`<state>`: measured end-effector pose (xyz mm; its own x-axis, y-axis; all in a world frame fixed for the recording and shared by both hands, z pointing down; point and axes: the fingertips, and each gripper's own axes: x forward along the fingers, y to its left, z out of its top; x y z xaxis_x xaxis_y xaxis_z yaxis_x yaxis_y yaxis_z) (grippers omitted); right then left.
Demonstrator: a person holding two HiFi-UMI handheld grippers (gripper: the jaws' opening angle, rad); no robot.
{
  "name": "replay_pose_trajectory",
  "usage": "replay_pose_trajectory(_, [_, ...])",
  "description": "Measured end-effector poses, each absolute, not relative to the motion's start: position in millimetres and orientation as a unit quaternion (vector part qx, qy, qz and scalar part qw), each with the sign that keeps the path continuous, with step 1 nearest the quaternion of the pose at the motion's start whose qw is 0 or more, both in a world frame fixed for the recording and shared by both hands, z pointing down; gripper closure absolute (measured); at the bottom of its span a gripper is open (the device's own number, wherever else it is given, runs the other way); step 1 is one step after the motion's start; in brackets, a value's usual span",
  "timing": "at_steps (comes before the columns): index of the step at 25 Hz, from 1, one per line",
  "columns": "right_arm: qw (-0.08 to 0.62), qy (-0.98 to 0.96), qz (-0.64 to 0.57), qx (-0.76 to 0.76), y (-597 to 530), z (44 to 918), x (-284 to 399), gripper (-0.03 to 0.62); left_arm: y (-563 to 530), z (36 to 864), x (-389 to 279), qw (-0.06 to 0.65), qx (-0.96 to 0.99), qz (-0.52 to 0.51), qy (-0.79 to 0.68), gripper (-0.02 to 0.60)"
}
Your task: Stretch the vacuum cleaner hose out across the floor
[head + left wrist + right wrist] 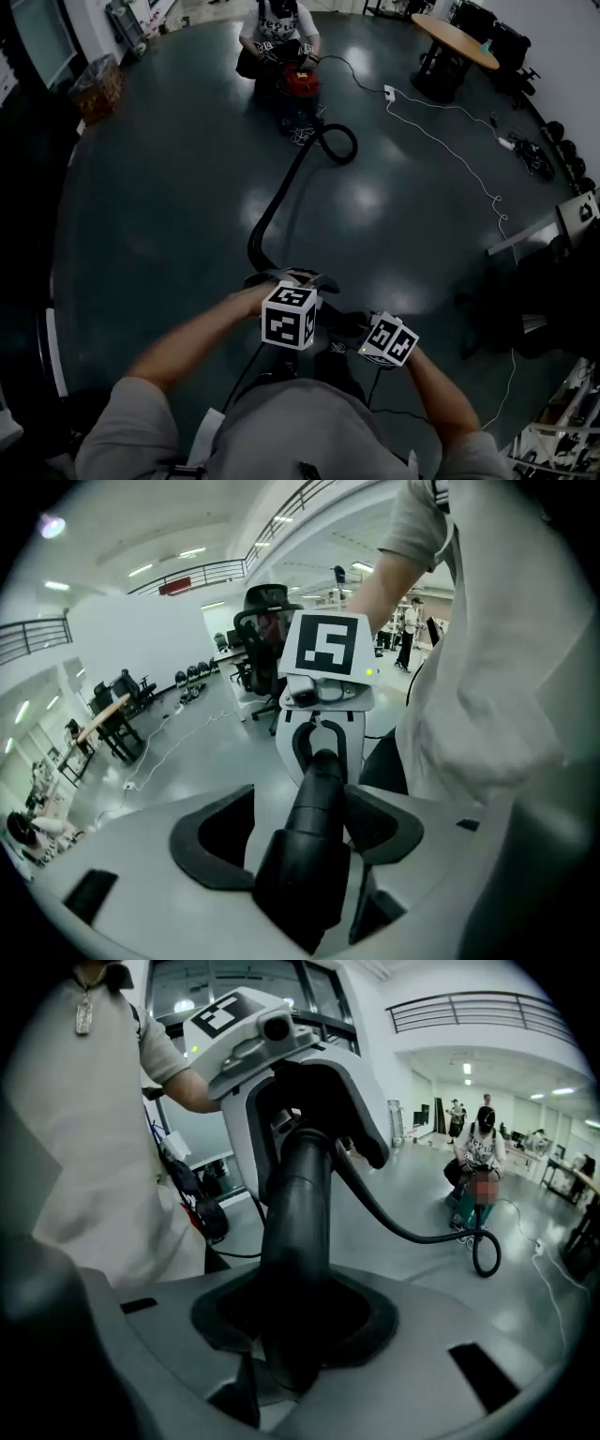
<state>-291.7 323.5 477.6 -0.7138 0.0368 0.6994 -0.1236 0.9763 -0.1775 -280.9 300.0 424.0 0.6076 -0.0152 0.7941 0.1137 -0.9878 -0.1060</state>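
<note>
The black vacuum hose [281, 192] runs from a red vacuum cleaner [300, 82] at the far end, through a loop [336, 142], to my hands. Its stiff end tube [314, 799] lies between the jaws of my left gripper [314, 827], which stand wide, the left pad off the tube. In the head view, my left gripper [302, 279] sits just ahead of my right gripper [343, 328]. Close around the same tube [295, 1232], the pads of my right gripper [300, 1321] are shut on it. The two grippers face each other along the tube.
A person [279, 33] crouches at the vacuum cleaner. A white cable [450, 150] with a power strip [388, 92] crosses the floor at the right. A round table [455, 42] stands back right, a desk [562, 220] at the right, a basket [97, 86] back left.
</note>
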Motion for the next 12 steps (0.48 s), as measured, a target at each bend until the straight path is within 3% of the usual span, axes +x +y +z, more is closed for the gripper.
replay_pose_trajectory(7, [0.357, -0.920, 0.126, 0.104, 329, 455, -287, 0.462, 303, 386, -277, 0.113, -0.908, -0.403, -0.024, 0.278])
replay_pose_trajectory(12, [0.348, -0.908, 0.138, 0.191, 313, 456, -244, 0.462, 258, 338, -271, 0.076, -0.939, -0.323, 0.087, 0.278])
